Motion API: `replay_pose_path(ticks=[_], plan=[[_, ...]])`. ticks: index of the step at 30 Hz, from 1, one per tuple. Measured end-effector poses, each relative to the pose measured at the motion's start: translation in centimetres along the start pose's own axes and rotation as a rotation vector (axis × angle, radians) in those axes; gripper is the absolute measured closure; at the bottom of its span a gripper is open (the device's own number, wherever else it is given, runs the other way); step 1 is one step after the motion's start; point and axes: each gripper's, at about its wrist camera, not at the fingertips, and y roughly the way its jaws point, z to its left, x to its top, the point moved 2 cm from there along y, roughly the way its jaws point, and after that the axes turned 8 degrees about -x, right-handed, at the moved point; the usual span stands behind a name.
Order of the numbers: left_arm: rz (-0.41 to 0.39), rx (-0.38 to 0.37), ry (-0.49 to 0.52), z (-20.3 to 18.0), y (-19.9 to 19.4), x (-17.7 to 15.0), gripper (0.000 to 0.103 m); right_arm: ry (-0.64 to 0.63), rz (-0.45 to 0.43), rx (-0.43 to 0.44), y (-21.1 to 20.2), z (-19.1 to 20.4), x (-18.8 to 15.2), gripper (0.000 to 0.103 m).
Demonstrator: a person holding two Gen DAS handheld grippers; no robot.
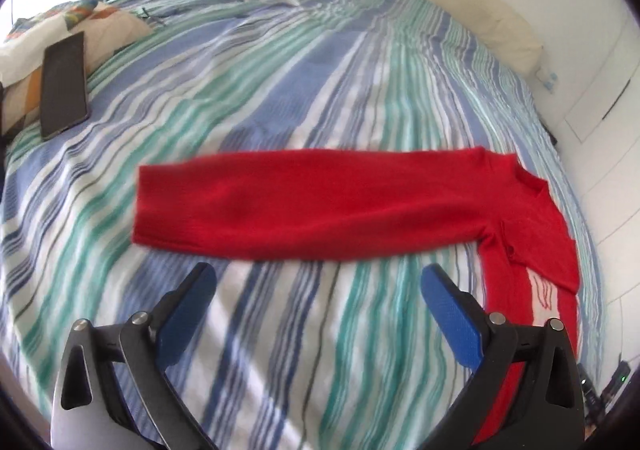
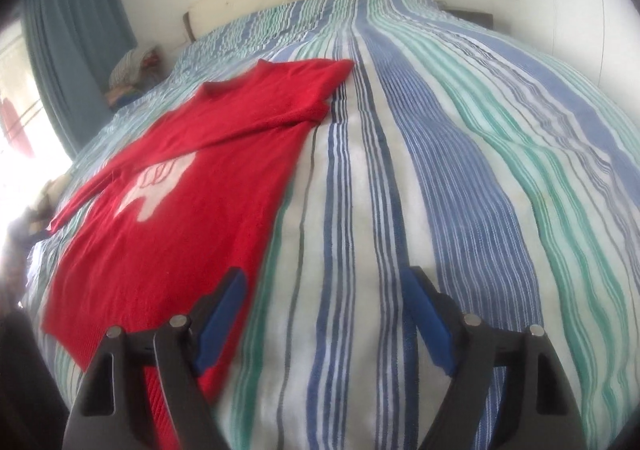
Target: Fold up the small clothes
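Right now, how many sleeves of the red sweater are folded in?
1. The sweater's right sleeve lies folded slantwise across the chest. The left sleeve stretches straight out on the striped bedcover, not folded yet.

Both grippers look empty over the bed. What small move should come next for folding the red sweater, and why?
Probably bring the left gripper forward to the cuff of the sleeve. That sleeve lies stretched out straight from the red sweater across the striped bedcover, while the other sleeve is already folded over the chest. Both grippers are open and hold nothing; the right gripper hangs beside the hem.
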Motion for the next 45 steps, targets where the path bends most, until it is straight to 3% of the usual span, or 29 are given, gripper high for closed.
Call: replay_pose_path(ticks=[4,8,10,14,18,19,20,21,22,23,25,29,34,39,42,45], plan=[[0.091,0.098,-0.108,6.5,0.1,3.7,0.002,-0.004,0.000,-0.016,0.0,0.3,-0.1,0.023],[0.135,0.166,-0.192,10.7,1.7,3.8,0.008,-0.012,0.000,-0.023,0.1,0.6,-0.3,0.020],[0.140,0.130,-0.202,10.8,2.5,3.5,0.019,-0.009,0.001,-0.022,0.3,0.5,-0.3,0.020],[0.134,0.044,-0.142,8.8,3.5,3.8,0.020,0.008,-0.003,-0.012,0.4,0.2,-0.4,0.020],[0.160,0.087,-0.132,8.9,4.8,4.1,0.024,0.015,-0.006,-0.006,0.2,0.1,-0.5,0.020],[0.161,0.102,-0.131,8.9,5.0,4.0,0.034,0.017,-0.006,-0.005,0.1,0.0,-0.5,0.020],[0.164,0.111,-0.126,8.8,5.2,4.1,0.058,0.018,-0.006,-0.004,0.1,0.0,-0.5,0.020],[0.174,0.108,-0.123,8.7,5.3,4.1,0.072,0.019,-0.005,-0.003,0.1,0.0,-0.5,0.020],[0.184,0.086,-0.130,8.6,5.4,4.2,0.098,0.019,-0.005,-0.003,0.1,0.0,-0.5,0.020],[0.186,0.064,-0.145,8.4,5.1,4.3,0.097,0.020,-0.004,-0.002,0.1,0.0,-0.5,0.020],[0.152,0.095,-0.131,7.2,3.9,5.1,0.098,0.025,-0.001,0.000,0.0,0.0,-0.4,0.020],[0.080,0.016,-0.025,0.0,0.9,8.6,0.098,0.058,0.002,0.018,-0.3,-0.2,-0.5,0.020],[0.038,-0.137,0.279,-16.5,-1.4,11.1,0.098,0.084,0.006,0.027,-0.3,-0.4,-0.4,0.020],[0.066,-0.307,0.501,-31.3,-0.4,9.1,0.098,0.077,0.003,0.028,-0.5,-0.3,-0.5,0.020],[0.109,-0.382,0.559,-37.1,1.9,6.7,0.098,0.076,0.000,0.032,-0.5,-0.5,-0.5,0.020],[0.143,-0.437,0.586,-40.6,4.7,4.2,0.096,0.070,-0.002,0.032,-0.5,-0.4,-0.5,0.020]])
